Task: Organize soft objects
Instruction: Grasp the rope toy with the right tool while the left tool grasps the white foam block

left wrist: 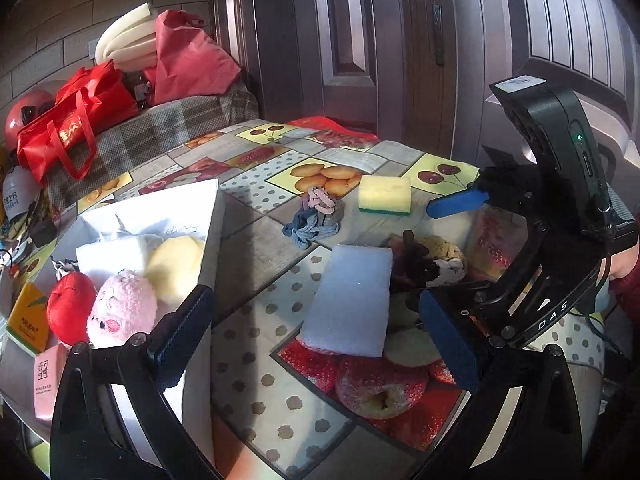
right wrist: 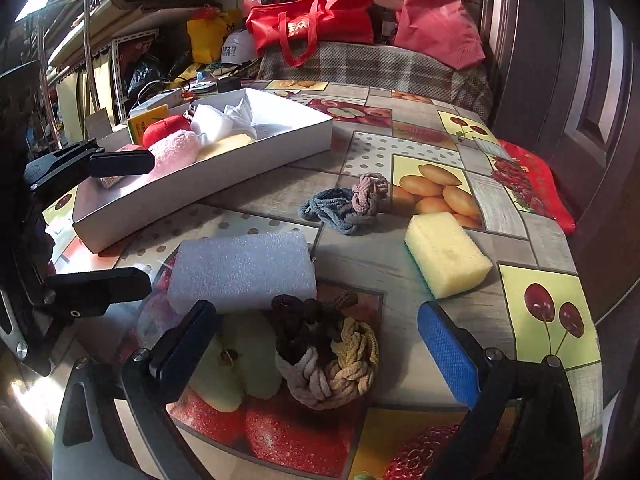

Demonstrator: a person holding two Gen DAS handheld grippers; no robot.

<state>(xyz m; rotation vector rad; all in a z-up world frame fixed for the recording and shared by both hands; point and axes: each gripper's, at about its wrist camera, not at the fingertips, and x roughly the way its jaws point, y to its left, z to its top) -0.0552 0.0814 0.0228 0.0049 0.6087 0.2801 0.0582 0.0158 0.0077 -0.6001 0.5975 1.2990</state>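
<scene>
Your right gripper (right wrist: pixel 318 350) stands spread around the knot (right wrist: pixel 328 360) beside the foam (right wrist: pixel 240 268) — pads apart from it. Your left gripper (left wrist: pixel 316 344) gapes too; the tray (left wrist: pixel 212 232) partly hides behind its finger.

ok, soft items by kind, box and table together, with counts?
Plush toys: 2, red and pink, both in the white box
Sponges and foam blocks: 4, yellow sponge and white foam block on the table, white and pale yellow in the box
Braided rope bundles: 2, blue-pink, brown-yellow-white
Total: 8
</scene>
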